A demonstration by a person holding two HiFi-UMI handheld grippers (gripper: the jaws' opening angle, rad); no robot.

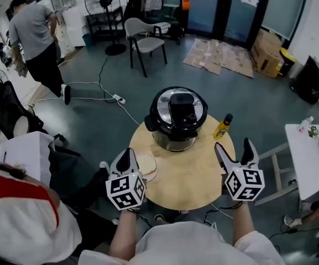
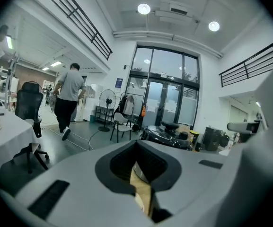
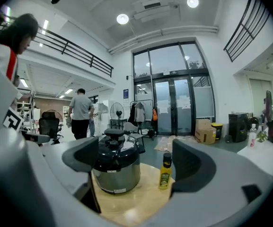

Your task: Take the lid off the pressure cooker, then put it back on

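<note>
A person stands at a round wooden table (image 1: 195, 175) with a two-jaw gripper in each hand. Neither gripper touches the pressure cooker (image 1: 176, 127), which sits at the table's far edge.

The cooker's black lid (image 1: 179, 108) is on and closes the pot, so whatever is inside is hidden.

The left gripper (image 1: 127, 158) hovers at the near left edge with its jaws pressed together. Only a thin sliver of tabletop shows between them in its own view. Those closed jaws fill most of that view, and the cooker peeks over them only in part.

The right gripper (image 1: 234, 148) hangs over the near right edge with its jaws spread wide and nothing clamped. Its own view frames the cooker and one small yellow bottle (image 1: 222, 126) in the gap. The bottle stands capped and upright at the far right edge, just beside the cooker, and its label is too small to read.

One pale round item (image 1: 148, 167) lies at the left edge, half covered by the left gripper. What it is cannot be made out.

On the floor beyond are one chair (image 1: 142, 40), one standing fan (image 1: 105, 4) and flattened cardboard (image 1: 220, 57). One person (image 1: 35, 37) walks at far left. Another, in white and red (image 1: 21, 220), is cut off at the lower left corner.
</note>
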